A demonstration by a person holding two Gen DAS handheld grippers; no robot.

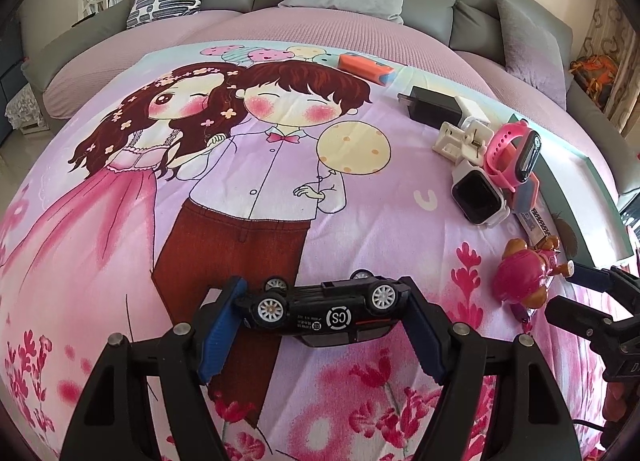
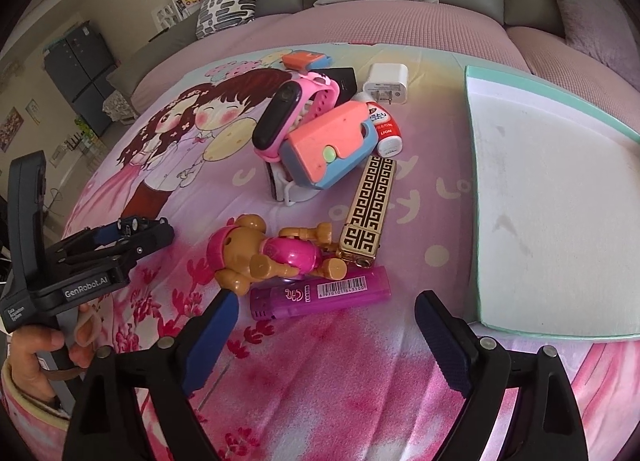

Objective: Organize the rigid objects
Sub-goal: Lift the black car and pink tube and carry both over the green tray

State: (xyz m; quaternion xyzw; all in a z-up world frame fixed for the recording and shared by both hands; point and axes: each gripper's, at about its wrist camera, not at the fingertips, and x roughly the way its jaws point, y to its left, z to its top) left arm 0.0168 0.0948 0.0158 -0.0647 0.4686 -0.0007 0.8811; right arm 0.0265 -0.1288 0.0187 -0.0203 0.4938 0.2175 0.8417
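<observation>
My left gripper (image 1: 320, 301) is shut on a black toy car (image 1: 320, 311), which lies on its side with the wheels toward the camera and a pad pressed on each end. In the right wrist view the left gripper (image 2: 132, 227) sits low at the left, held by a hand. My right gripper (image 2: 324, 325) stands open just above the bedspread with nothing between its fingers. A purple lighter (image 2: 320, 295) lies just beyond its fingertips. Behind that are a pink and tan toy figure (image 2: 272, 257) and a gold patterned lighter (image 2: 368, 209).
A white foam tray with a teal rim (image 2: 552, 201) lies at the right. Further back is a pile: pink watch (image 2: 292, 113), pink and blue case (image 2: 332, 145), small bottle (image 2: 384, 129), white charger (image 2: 386, 83), white smartwatch (image 1: 478, 193), black charger (image 1: 434, 107), orange block (image 1: 366, 67). Grey sofa cushions line the back.
</observation>
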